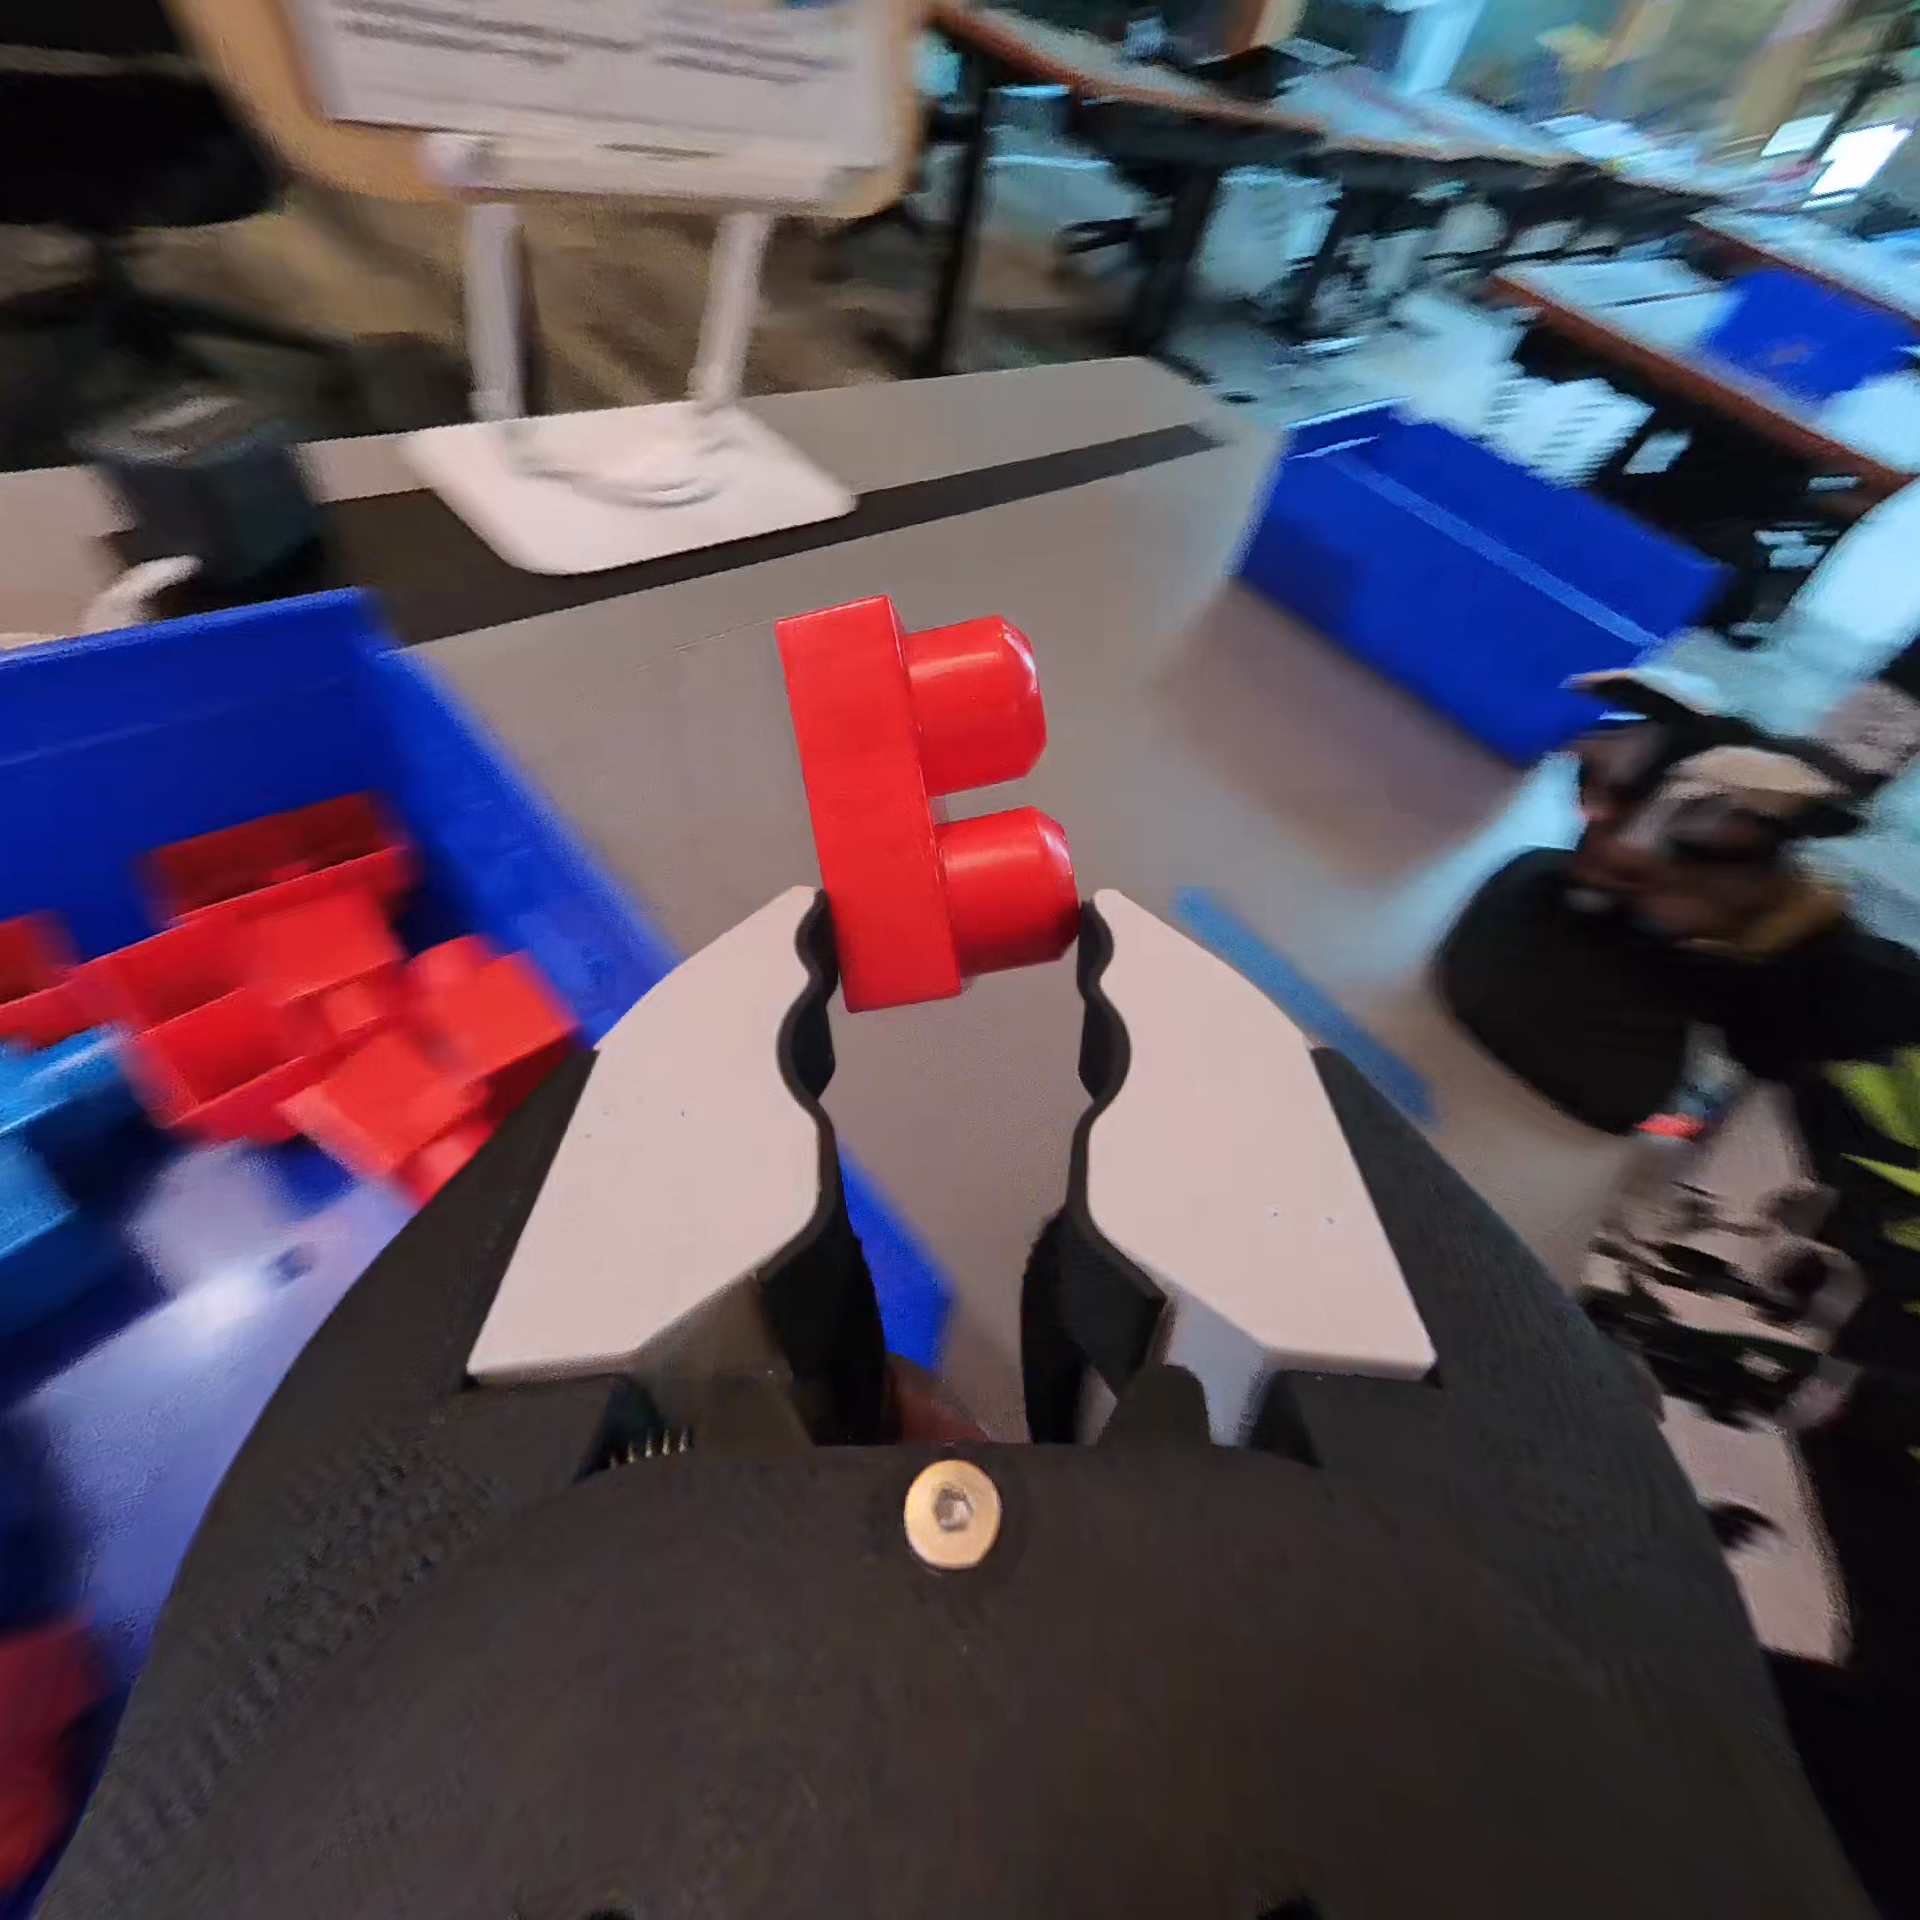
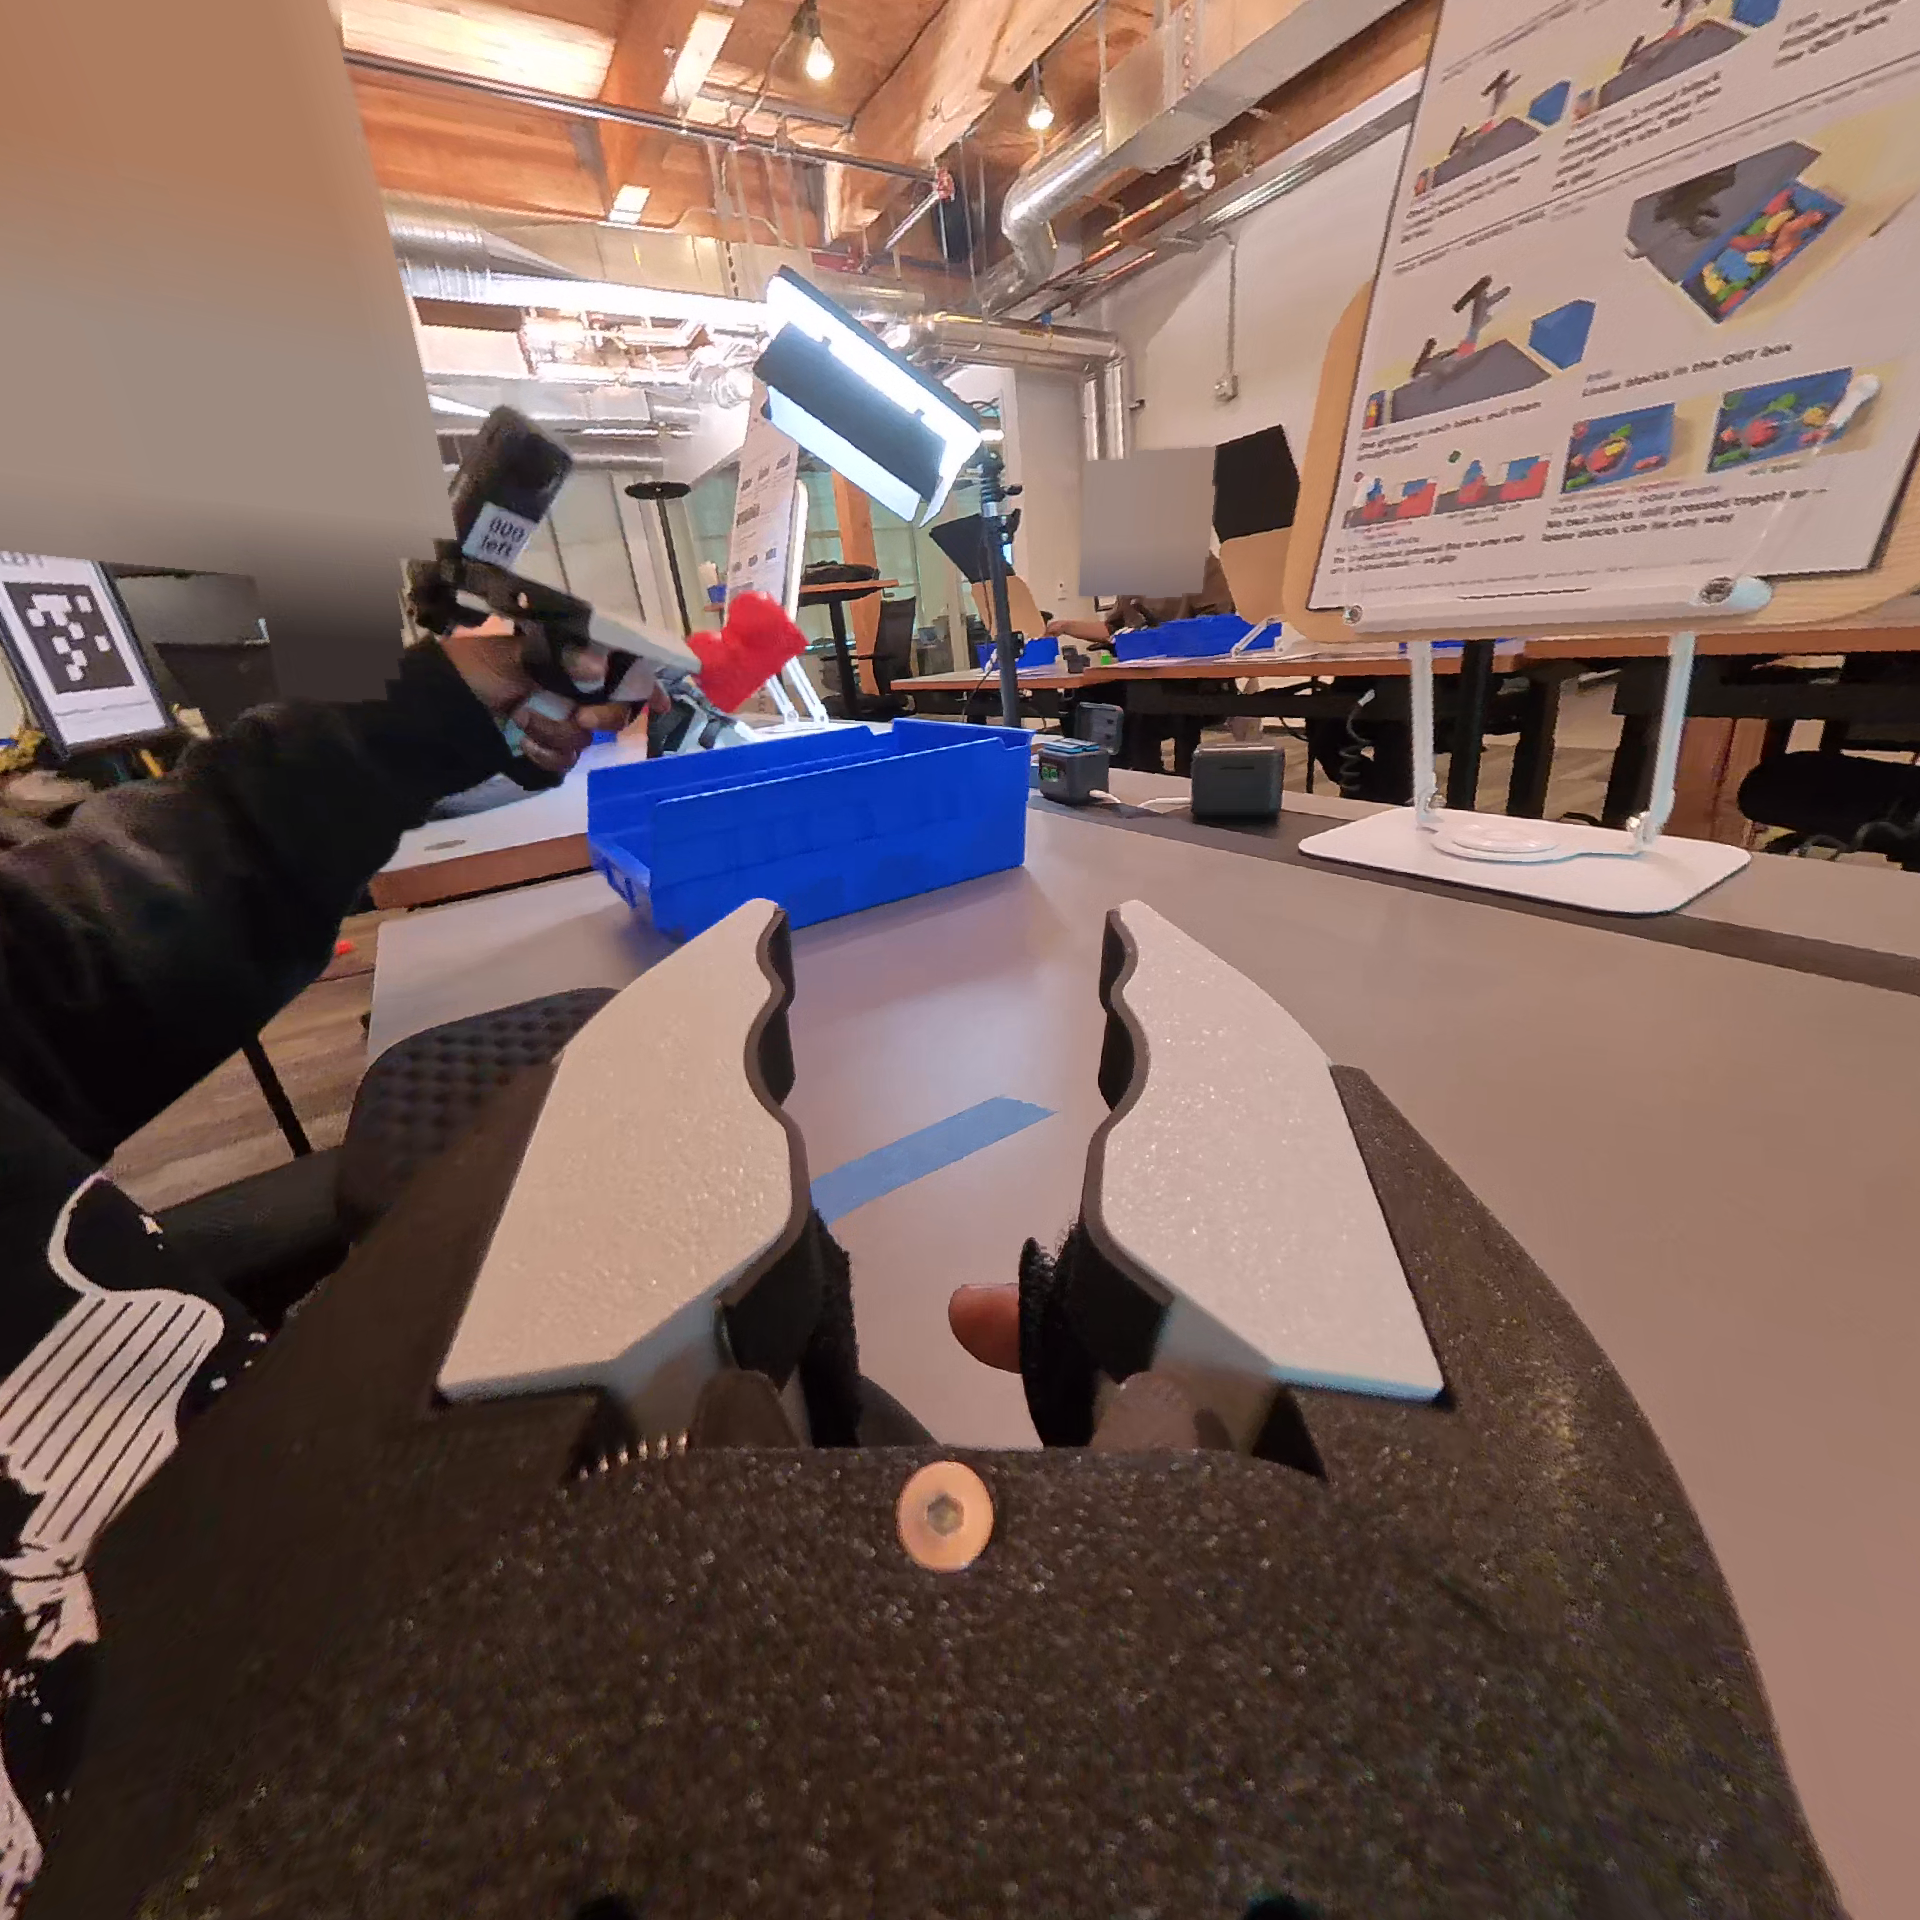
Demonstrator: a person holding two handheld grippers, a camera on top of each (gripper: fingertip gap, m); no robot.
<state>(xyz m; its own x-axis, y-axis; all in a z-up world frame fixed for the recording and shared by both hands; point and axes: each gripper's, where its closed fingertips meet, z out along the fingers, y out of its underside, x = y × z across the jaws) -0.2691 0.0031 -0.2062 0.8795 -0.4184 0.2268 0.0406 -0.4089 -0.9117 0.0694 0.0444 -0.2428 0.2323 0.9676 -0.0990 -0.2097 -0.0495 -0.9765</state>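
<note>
My left gripper point(image 1: 951, 940) is shut on a red two-stud block point(image 1: 904, 800). One pad presses its flat base and the other the tip of its lower stud. It holds the block in the air beside a blue bin point(image 1: 343, 717) that has several red and blue blocks point(image 1: 291, 1029) in it. In the right wrist view the left gripper point(image 2: 681, 675) shows with the red block point(image 2: 746, 646) raised above the blue bin point(image 2: 821, 821). My right gripper point(image 2: 945, 951) is open and empty, low over the grey table point(image 2: 1455, 1091), short of the bin.
A second blue bin point(image 1: 1455, 561) stands at the table's far right. A white stand with an instruction sheet point(image 2: 1621, 312) sits on its base plate point(image 2: 1527, 857) at the back. A strip of blue tape point(image 2: 925, 1153) lies on the table. Small dark boxes point(image 2: 1236, 779) stand behind the bin.
</note>
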